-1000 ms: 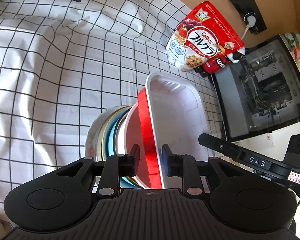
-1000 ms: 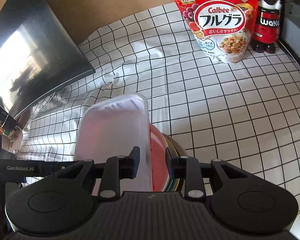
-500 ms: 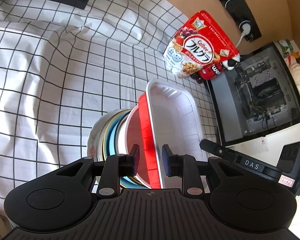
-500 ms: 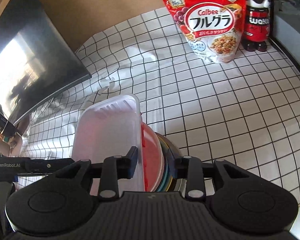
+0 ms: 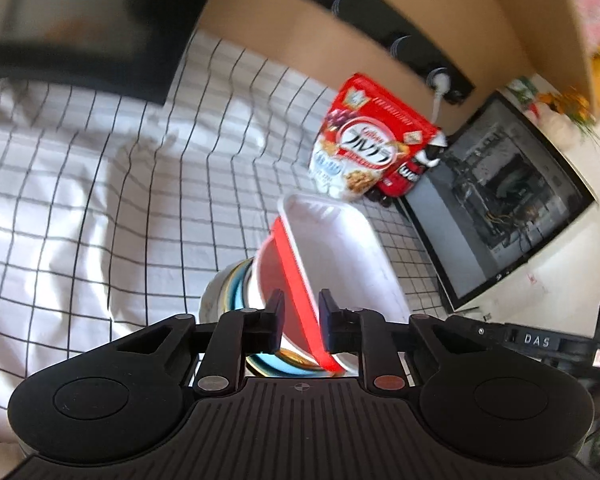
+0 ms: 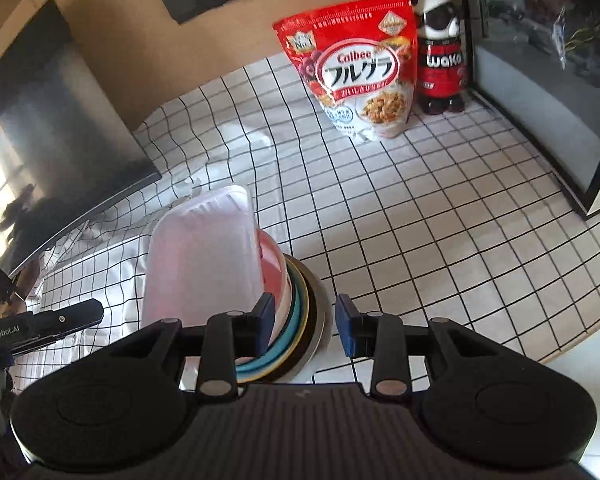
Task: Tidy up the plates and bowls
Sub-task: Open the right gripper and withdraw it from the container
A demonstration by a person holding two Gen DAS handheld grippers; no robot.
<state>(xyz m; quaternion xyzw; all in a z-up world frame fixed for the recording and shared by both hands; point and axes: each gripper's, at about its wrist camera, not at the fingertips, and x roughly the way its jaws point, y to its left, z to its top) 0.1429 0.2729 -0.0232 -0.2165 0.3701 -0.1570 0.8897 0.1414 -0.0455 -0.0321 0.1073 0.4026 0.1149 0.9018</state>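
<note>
The left gripper point(image 5: 301, 318), jaws just closing, clamped the red bowl's rim point(image 5: 300, 292). The right gripper point(image 6: 303, 330), jaws just opening, straddled the stacked rims point(image 6: 300, 320) without pressing them. The nested stack stood on edge between both, the white tray point(image 6: 204, 264) foremost, on the checked cloth point(image 6: 420, 232). Beyond stood a cereal bag point(image 6: 356, 64) and a panda bottle point(image 6: 440, 56).

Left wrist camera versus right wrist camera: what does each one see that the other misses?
Only the left wrist view shows the white tray's hollow inside, the red bowl's rim and a white plug. Only the right shows the tray's underside and the whole panda bottle. Both show the stacked dishes, the cereal bag and the checked cloth.
</note>
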